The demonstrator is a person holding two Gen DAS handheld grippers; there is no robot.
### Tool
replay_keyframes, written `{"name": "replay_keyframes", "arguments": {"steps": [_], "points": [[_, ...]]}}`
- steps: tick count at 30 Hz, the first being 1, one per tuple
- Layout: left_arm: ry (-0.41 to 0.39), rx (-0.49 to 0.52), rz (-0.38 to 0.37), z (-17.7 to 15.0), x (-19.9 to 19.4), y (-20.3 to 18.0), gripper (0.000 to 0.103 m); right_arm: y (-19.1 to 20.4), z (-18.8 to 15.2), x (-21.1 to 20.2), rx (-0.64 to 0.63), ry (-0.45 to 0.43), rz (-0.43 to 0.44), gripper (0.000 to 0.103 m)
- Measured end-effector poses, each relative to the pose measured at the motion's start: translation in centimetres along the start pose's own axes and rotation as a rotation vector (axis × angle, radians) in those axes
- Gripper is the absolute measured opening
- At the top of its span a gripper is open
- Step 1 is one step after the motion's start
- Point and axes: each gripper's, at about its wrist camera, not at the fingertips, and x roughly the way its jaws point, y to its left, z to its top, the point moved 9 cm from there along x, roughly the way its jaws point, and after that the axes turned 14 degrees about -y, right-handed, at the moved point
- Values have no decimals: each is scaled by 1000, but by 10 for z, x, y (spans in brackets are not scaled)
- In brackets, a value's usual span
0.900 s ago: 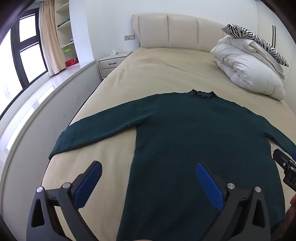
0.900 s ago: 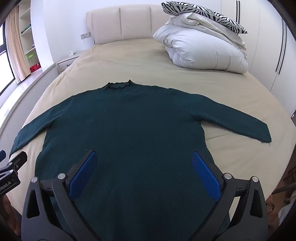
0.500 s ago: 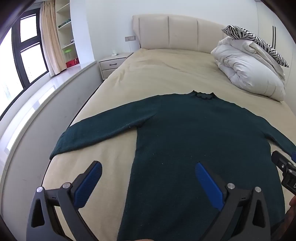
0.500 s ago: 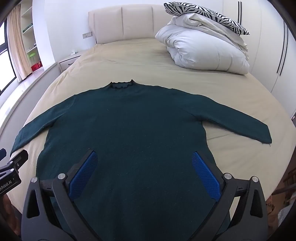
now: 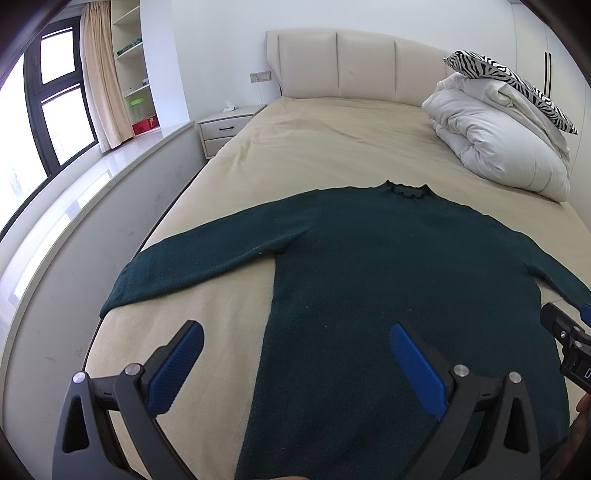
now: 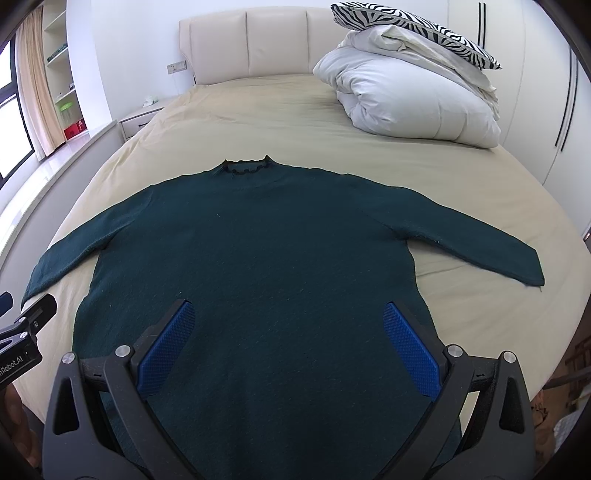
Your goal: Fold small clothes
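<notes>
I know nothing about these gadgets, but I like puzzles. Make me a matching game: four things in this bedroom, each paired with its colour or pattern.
Things:
1. sweater
2. bedsheet
3. top pillow
4. duvet

Colours:
A. zebra stripes
B. white
C. dark green
D. beige

Pairs: 1-C, 2-D, 3-A, 4-B

Sweater [image 6: 255,258] flat on bed [image 6: 277,122]; duvet [image 6: 413,99] behind, right.
</notes>
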Motion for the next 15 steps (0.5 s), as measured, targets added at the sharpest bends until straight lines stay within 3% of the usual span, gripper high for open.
{"name": "replay_keyframes", "arguments": {"steps": [15], "points": [[0,0,0,-1,1,-1,103,2,0,0,-7,2,1,103]]}}
